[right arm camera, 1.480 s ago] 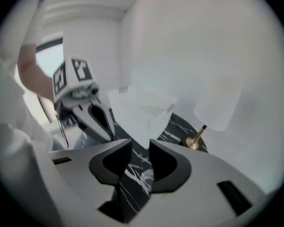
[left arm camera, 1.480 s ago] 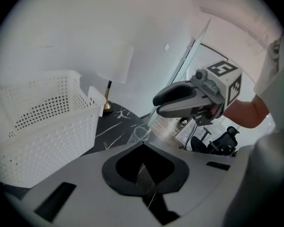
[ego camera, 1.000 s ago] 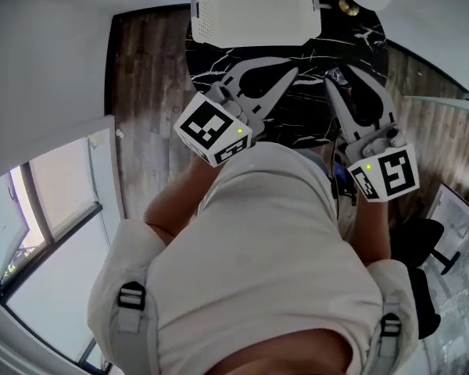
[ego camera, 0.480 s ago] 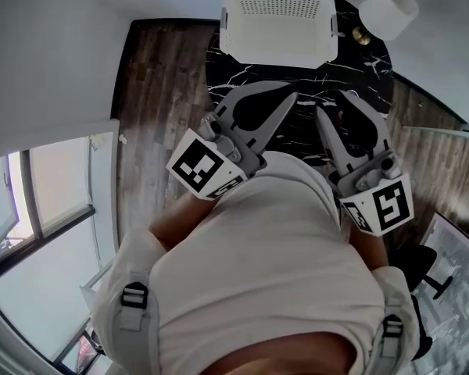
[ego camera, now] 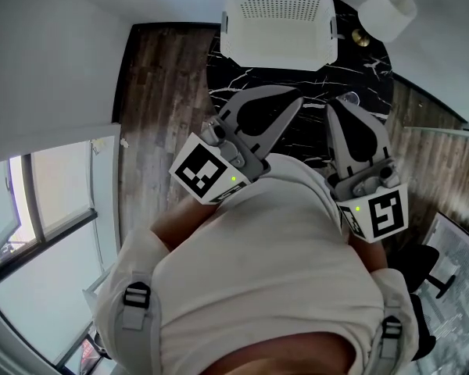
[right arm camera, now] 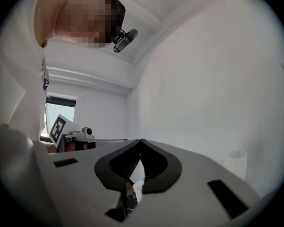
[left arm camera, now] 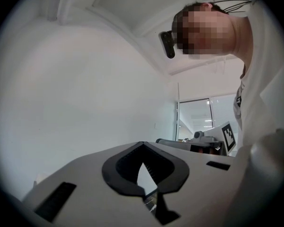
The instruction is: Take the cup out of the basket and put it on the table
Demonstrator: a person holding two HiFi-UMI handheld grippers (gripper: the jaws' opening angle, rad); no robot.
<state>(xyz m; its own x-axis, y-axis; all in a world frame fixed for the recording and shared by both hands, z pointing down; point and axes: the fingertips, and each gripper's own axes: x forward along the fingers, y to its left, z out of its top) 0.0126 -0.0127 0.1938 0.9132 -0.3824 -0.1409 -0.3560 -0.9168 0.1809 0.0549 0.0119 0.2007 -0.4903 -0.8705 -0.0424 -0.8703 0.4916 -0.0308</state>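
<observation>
Finding them held near the body, presumably readied before reaching, we note the left gripper [ego camera: 295, 98] closed tight and the right gripper [ego camera: 338, 106] closing tight, both empty. The basket [ego camera: 277, 49] stands farther across the surface [ego camera: 375, 76]; its cup is hidden from us.

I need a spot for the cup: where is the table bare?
The black table is bare in front of the basket. The far right is crowded: a brass piece and a white cylinder sit beside the basket.
</observation>
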